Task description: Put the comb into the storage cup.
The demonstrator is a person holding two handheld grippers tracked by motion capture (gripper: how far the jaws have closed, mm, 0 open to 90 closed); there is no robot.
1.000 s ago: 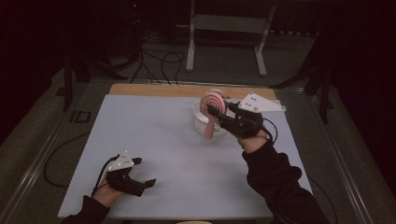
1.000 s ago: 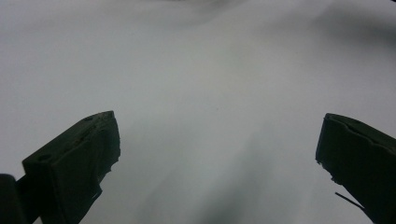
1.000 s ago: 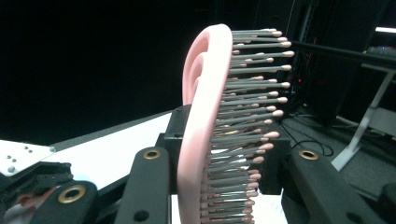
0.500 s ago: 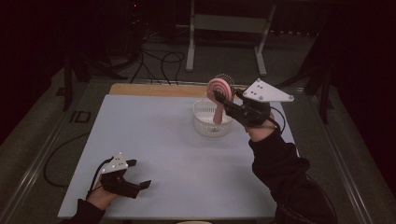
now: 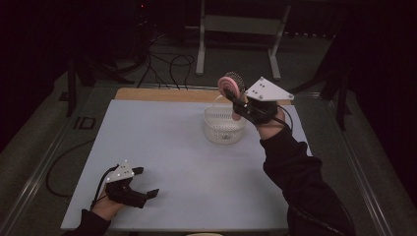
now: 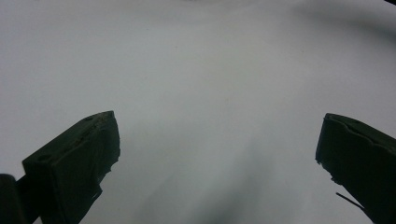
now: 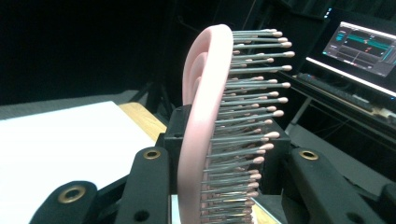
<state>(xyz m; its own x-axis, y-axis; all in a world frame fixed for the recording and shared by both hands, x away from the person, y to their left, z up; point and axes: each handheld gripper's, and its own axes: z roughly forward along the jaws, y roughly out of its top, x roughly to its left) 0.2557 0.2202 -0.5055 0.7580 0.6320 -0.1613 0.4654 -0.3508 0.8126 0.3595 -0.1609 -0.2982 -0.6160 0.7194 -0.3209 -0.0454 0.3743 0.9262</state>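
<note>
Pink hairbrush (image 7: 205,130) clamped in right gripper (image 5: 239,101), seemingly above basket (image 5: 224,129)

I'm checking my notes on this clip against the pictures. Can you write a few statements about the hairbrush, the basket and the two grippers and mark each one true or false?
1. The right gripper is shut on the pink hairbrush. True.
2. The hairbrush lies inside the white basket. False: it is held up in the air above the basket's far rim.
3. The left gripper holds the basket. False: its jaws stand open with nothing between them, low over the white table near the front left corner.
4. The brush's bristles have pink tips. True.
5. The basket stands on the right half of the table. True.
</note>
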